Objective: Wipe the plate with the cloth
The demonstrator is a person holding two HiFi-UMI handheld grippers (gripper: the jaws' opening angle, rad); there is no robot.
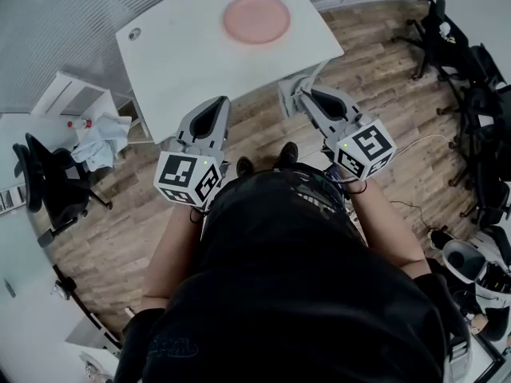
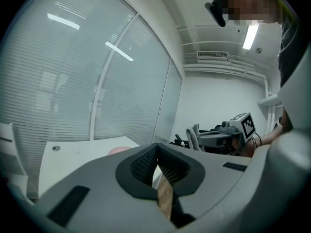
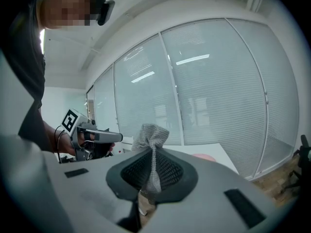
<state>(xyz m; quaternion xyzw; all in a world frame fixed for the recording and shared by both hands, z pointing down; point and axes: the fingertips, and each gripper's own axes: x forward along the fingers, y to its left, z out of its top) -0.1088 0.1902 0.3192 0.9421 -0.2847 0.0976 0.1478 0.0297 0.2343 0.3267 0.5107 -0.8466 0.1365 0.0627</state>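
Currently one pink round plate (image 1: 255,18) lies bare on the far part of the single white table (image 1: 184,62), with nothing touching it. It is well apart from both grippers.

One grey knitted cloth (image 3: 151,136) is off the table, pinched in the right gripper (image 3: 153,152). That gripper's jaws are pressed together on the cloth's middle, so a bunched tuft stands up above the pads and a strip hangs between them. In the head view the cloth (image 1: 287,96) shows at that gripper's tip, over the wooden floor (image 1: 263,134) just off the table's near corner.

The left gripper (image 2: 156,148) has its two jaws pressed together with nothing between them. It is held beside the right one, its tip at the table's near edge.

Farther out, to the left, one black office chair (image 1: 48,186) stands on the floor near one heap of pale blue crumpled fabric (image 1: 100,144).
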